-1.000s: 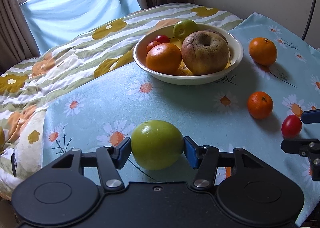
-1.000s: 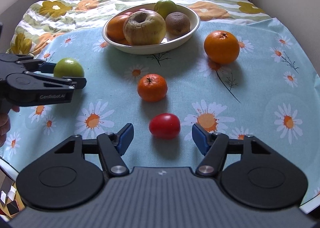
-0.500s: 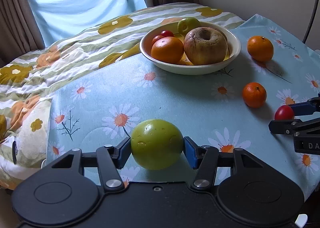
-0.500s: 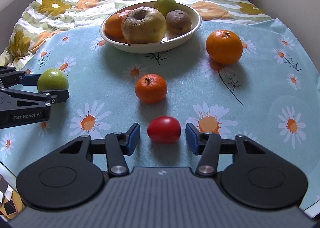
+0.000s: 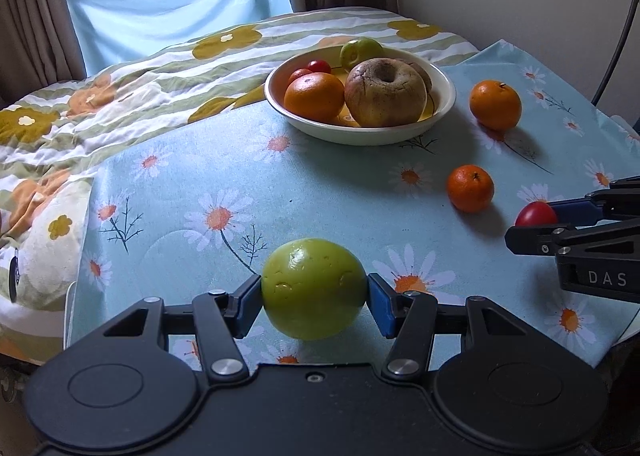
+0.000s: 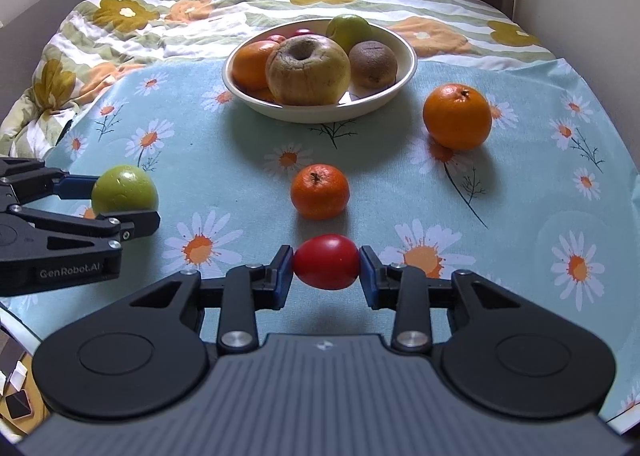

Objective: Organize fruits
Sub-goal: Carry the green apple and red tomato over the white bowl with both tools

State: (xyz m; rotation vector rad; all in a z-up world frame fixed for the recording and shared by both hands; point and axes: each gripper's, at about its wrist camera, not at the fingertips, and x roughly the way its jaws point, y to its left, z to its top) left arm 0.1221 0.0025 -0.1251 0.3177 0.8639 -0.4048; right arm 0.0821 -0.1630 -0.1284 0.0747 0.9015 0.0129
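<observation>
Right wrist view: the right gripper point(image 6: 326, 269) has both blue pads pressed on the small, glossy red tomato point(image 6: 326, 262) low over the daisy cloth, while the left gripper point(image 5: 315, 298) clamps a dimpled green apple point(image 5: 314, 288). Pick-up looks done, I'd say; next, carry both over the mandarin point(image 6: 319, 191) to the crowded bowl point(image 6: 408, 68).

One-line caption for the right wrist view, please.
Right claw shut on a red tomato, left claw holding a green apple, fruit bowl beyond.
</observation>
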